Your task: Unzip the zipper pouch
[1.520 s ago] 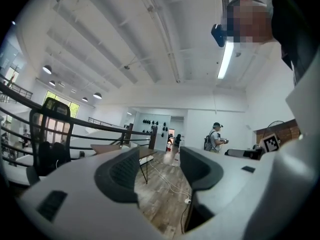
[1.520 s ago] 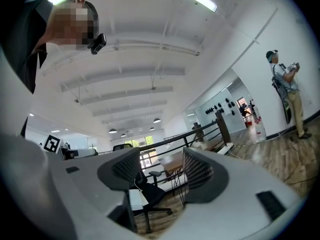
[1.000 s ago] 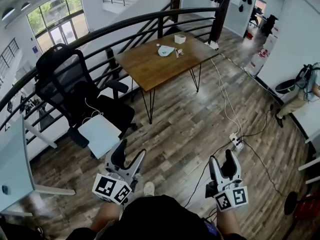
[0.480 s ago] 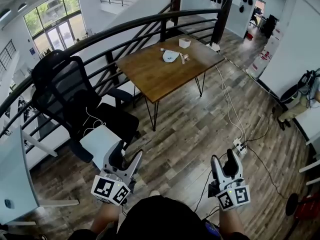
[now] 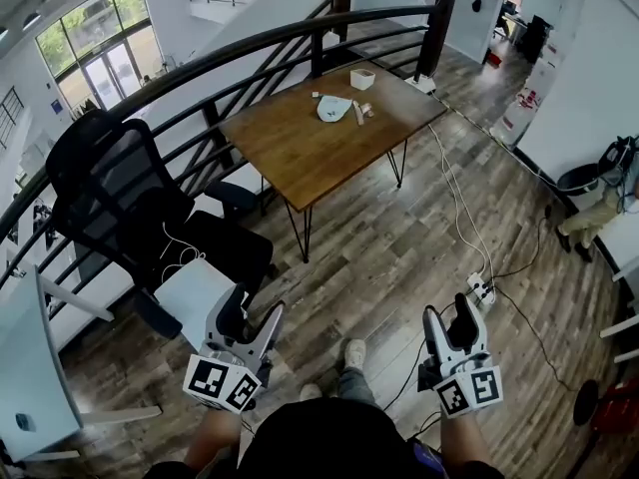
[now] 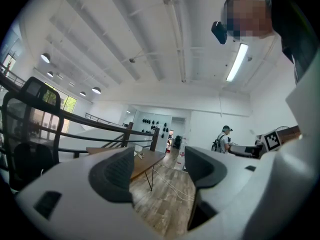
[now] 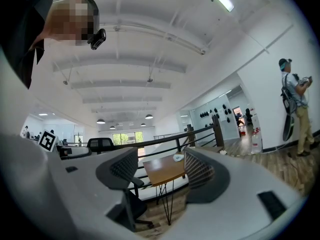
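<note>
A pale blue zipper pouch [image 5: 333,108] lies on the far half of a wooden table [image 5: 300,148], well ahead of me across the room. In the right gripper view the pouch [image 7: 178,157] is a small light shape on the table top [image 7: 162,170]. My left gripper [image 5: 253,319] is held low at the bottom left, jaws open with nothing between them. My right gripper [image 5: 450,317] hangs at the bottom right, also open and holding nothing. Both are far from the table. The left gripper view shows only the table's edge [image 6: 145,162], not the pouch.
A white box [image 5: 362,78] and small bits lie by the pouch. A black office chair [image 5: 140,208] stands left of my path, with a dark curved railing [image 5: 250,53] behind the table. Cables and a power strip [image 5: 480,289] trail over the wood floor at right. A person [image 7: 295,96] stands by the right wall.
The view has shifted a little: table and pouch sit slightly further left in the head view, and a foot shows ahead on the floor. Both grippers stay open and low.
</note>
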Tool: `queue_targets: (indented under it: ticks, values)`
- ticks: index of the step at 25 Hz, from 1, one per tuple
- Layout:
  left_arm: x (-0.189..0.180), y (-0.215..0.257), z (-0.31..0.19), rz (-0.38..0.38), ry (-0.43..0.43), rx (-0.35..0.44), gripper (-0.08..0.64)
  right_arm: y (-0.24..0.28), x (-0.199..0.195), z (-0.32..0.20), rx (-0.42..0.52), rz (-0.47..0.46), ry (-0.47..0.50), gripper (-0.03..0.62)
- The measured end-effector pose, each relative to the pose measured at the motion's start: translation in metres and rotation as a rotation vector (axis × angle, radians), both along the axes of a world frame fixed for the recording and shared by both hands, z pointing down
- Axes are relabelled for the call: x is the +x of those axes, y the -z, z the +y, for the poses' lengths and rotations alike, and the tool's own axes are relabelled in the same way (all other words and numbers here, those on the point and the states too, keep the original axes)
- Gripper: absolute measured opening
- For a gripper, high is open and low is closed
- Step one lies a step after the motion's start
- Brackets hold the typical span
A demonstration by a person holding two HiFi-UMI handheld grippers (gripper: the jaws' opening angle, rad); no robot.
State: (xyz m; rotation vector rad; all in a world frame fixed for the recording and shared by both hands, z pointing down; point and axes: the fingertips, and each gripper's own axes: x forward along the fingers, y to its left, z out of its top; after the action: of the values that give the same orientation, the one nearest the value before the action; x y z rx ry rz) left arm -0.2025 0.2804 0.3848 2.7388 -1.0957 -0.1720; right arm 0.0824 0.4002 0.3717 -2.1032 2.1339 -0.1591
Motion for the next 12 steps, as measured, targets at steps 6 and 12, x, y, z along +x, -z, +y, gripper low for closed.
queue_targets:
  ticks: [6,12]
  values:
    - [0.033,0.006,-0.04,-0.008,0.041,0.022,0.308,-0.002,0.039,-0.054,0.021,0.0,0.044,0.276]
    - [0.076,0.019,-0.08,-0.016,0.068,0.062,0.308,0.005,0.086,-0.104,0.047,-0.003,0.077,0.275]
